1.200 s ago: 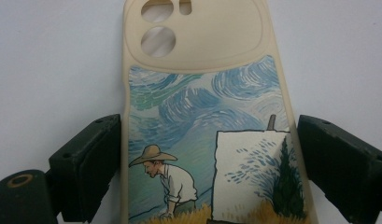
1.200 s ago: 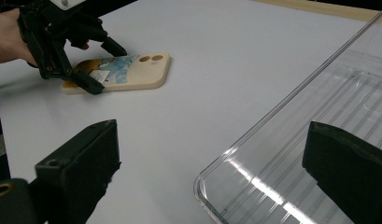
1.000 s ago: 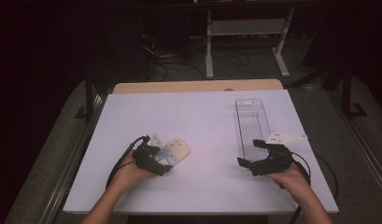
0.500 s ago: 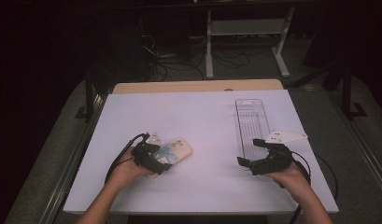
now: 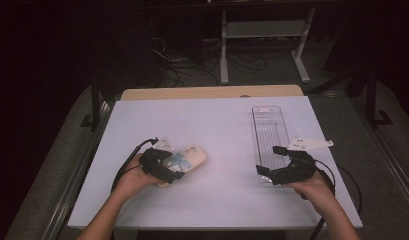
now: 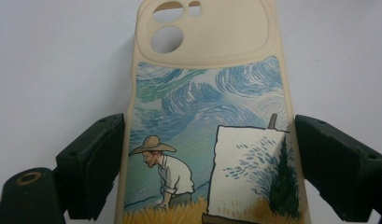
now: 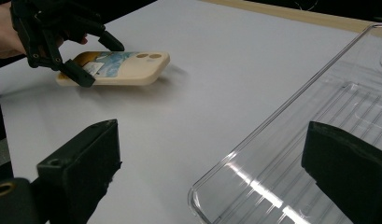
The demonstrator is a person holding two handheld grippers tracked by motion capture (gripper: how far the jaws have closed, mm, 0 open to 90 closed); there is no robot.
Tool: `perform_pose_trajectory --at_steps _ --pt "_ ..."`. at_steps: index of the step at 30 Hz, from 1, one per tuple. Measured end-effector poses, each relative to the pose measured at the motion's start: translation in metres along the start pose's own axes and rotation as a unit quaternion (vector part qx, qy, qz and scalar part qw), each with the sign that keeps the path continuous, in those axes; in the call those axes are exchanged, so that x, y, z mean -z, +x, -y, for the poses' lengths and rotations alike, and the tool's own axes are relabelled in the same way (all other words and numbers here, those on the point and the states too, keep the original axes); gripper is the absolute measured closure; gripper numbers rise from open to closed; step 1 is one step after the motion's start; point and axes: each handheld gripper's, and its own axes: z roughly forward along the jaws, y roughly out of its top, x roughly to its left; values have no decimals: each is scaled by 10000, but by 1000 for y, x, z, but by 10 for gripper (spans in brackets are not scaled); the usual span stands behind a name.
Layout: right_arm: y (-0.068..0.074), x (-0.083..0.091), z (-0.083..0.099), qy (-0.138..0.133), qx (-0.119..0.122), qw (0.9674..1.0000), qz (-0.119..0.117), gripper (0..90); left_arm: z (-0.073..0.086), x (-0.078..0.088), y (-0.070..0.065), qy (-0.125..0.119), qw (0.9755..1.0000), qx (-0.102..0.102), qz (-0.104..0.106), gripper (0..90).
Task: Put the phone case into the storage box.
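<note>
- The phone case (image 5: 184, 159) lies flat on the white counter (image 5: 217, 125), left of the middle, with its camera cut-outs pointing away to the far right and its painted back facing up.
- The left claw (image 5: 173, 171) sits at the near end of the case with a jaw on either long edge. In the left gripper view there are slim gaps between the pads and the case (image 6: 207, 140), so I judge it released and not yet gripping.
- The right claw (image 5: 270, 161) is also released, its jaws spread wide with nothing between them. It hovers at the near left corner of the clear tray (image 5: 269, 132), which lies on the right side of the counter, well apart from the case.
- The step in hand looks like closing on the case, probably to carry it to the tray.
- To do it well, keep the jaws square to the long edges and centred, so both pads meet the sides together and the case does not swivel.
- The case is soft and hollow, so I would squeeze gently; a hard pinch could bow it and make it pop out.
- Get the pads low on the side walls before closing, since the rounded rim may let them slide off.
- Lift level, and keep the right claw clear of the path.
</note>
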Motion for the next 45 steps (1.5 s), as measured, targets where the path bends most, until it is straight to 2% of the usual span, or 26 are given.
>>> perform_pose_trajectory --at_steps 4,5,6,7,9,10,15,17,18,23,30,39,45 --pt "-3 1 -2 41 56 10000 -28 40 -3 5 3 -79 9999 -88 121 118" --pt "-3 1 -3 62 54 10000 -31 39 -4 5 2 -117 9998 -31 141 117" --pt "-4 1 -3 87 70 9999 -36 39 -5 7 5 -40 9996 -219 147 117" --pt "-5 0 -4 104 93 9999 -35 38 -6 7 3 -149 9997 -84 192 117" --pt "-6 -1 -5 141 122 9998 -53 37 -9 10 5 -128 9992 -335 202 117" --pt "-7 -1 -6 159 130 9998 -67 37 -10 10 5 -131 9992 -290 247 117" --pt "-10 -3 -12 262 181 9994 -164 28 -18 16 7 -189 9979 -537 308 117" --pt "-10 -4 -15 301 227 9991 -207 28 -20 17 5 -265 9974 -524 406 117" --pt "-11 -5 -16 308 255 9990 -211 28 -21 17 6 -200 9970 -613 428 117" --pt "-13 -7 -24 368 309 9984 -306 31 -25 17 5 -168 9961 -711 485 117" --pt "-14 -9 -35 501 542 9960 -497 35 -33 20 4 -291 9943 -870 550 117" --pt "-15 -15 -50 503 716 9941 -635 36 -46 27 7 -394 9921 -941 734 116" --pt "-16 -21 -59 545 798 9925 -743 35 -54 30 10 -363 9892 -1111 883 116"
